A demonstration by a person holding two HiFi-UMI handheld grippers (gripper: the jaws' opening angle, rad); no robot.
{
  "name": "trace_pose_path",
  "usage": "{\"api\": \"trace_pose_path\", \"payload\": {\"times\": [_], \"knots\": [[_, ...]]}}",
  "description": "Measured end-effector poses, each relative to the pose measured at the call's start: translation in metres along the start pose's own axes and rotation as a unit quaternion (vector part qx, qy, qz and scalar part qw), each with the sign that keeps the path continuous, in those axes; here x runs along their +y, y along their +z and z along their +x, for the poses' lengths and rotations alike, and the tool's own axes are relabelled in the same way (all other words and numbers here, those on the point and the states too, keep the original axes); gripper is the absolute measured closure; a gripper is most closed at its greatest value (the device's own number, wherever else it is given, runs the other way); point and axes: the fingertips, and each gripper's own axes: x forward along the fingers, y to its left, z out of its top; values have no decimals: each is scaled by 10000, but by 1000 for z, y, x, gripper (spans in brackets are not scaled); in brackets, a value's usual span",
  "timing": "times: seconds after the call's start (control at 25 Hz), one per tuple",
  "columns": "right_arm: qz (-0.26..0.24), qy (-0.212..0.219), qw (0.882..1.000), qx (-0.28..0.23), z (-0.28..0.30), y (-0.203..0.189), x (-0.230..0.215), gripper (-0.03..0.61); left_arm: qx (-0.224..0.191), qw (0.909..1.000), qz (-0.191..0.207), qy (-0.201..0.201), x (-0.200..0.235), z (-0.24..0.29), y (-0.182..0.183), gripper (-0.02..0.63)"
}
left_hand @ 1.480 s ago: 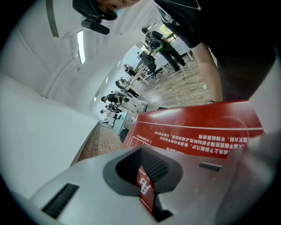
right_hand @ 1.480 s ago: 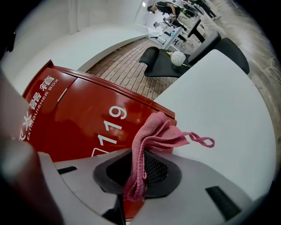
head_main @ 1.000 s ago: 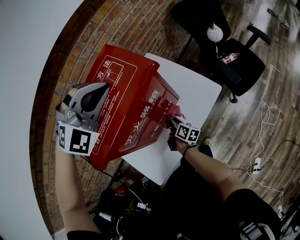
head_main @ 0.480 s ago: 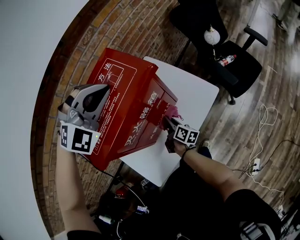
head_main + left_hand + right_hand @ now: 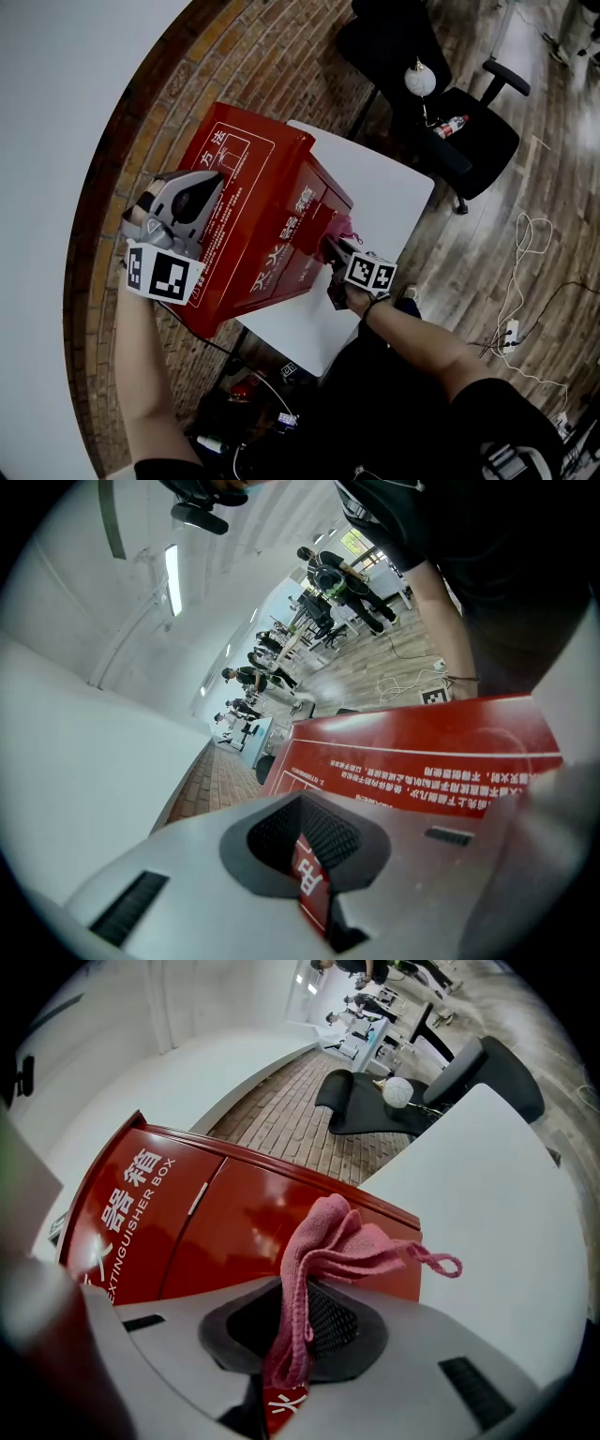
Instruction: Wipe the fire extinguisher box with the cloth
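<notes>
Since the earlier frame, the right hand-held gripper [image 5: 332,246] has shifted a little way up the front face of the fire extinguisher box [image 5: 262,216], carrying the cloth [image 5: 328,1241] with it, while the left hand-held gripper [image 5: 208,183] has kept its place on the top panel. The box is red with white lettering and stands on a white bench [image 5: 384,187], against a brick surface. The right hand-held gripper is closed on the cloth. The pink fabric runs up from between the jaws and its bunched free end lies against the front face near the box's right edge, with a thin loop hanging off to the side. The jaws are held partly apart by the thickness of the fabric. The left hand-held gripper rests on the printed label of the top panel, near the rear edge of the box. Its jaws stand at a narrow gap with nothing gripped between them, and the red printed panel shows through the gap. Beyond the bench stands a black office chair [image 5: 469,131] with a bottle [image 5: 447,125] lying on its seat. Cables [image 5: 525,272] trail across the wooden floor to the right.
</notes>
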Motion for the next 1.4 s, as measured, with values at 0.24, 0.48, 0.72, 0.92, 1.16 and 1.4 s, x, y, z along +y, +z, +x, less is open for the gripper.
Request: {"api": "trace_pose_path", "payload": {"times": [0.24,0.48,0.72,0.92,1.16,1.4], "knots": [[-4,119,9999,1,-2,3,12,506,4,10000,-8,-2,-1,0,0,584],[44,199,9998,-16,-7,7,28,506,-5,10000,-2,3,-1,0,0,584],[75,374,9993,-62,-12,13,50,505,0,10000,-6,2,-1,0,0,584],[56,599,9981,-106,-14,17,67,506,-7,10000,6,10,-1,0,-1,584],[40,676,9976,-139,-19,25,86,505,-10,10000,13,18,-1,0,0,584],[-97,906,9957,-167,-22,31,106,506,-8,10000,4,13,-1,0,-1,584]]}}
